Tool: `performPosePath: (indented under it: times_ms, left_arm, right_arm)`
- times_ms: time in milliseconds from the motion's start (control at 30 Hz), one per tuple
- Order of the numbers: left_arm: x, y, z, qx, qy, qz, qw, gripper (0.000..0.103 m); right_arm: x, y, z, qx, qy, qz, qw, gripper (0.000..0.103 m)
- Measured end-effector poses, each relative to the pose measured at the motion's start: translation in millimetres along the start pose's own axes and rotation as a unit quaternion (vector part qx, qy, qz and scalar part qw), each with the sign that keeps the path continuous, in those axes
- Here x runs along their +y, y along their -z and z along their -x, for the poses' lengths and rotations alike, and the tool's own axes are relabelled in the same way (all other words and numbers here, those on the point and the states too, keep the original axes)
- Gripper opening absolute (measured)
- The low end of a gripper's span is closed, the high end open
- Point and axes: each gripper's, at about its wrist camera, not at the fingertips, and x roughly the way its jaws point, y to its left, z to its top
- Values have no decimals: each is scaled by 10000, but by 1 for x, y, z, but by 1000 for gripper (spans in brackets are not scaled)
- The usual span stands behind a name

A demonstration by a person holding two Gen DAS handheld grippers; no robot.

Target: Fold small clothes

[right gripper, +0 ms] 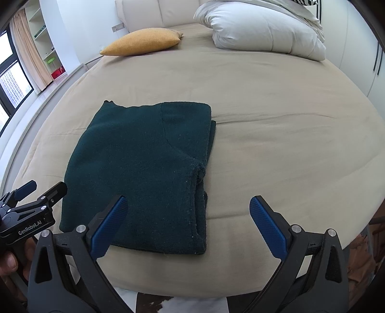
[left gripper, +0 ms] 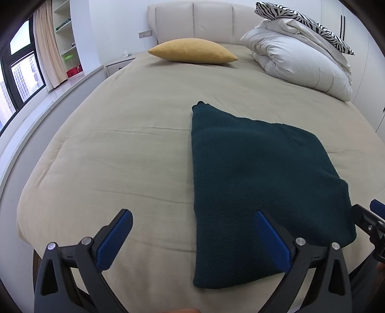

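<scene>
A dark green knit garment (left gripper: 259, 183) lies folded into a flat rectangle on the beige bed; it also shows in the right wrist view (right gripper: 144, 173). My left gripper (left gripper: 192, 216) is open and empty, held above the garment's near left edge. My right gripper (right gripper: 187, 204) is open and empty, above the garment's near right edge. The left gripper also shows at the left of the right wrist view (right gripper: 41, 190), and the right gripper's tip shows at the right edge of the left wrist view (left gripper: 370, 214).
The beige bed (left gripper: 115, 154) spreads out around the garment. A yellow pillow (left gripper: 192, 51) lies near the headboard. A white duvet (left gripper: 300, 62) with a zebra-print pillow (left gripper: 308, 21) is piled at the far right. A window and shelves stand to the left.
</scene>
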Motion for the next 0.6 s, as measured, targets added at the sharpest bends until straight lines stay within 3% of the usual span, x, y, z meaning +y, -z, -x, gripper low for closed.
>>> performPosePath:
  times_ms: [600]
  left_arm:
    - [-1, -1, 1, 11, 7, 9, 10000, 103]
  right_arm:
    - [-1, 0, -2, 20, -19, -27, 10000, 103]
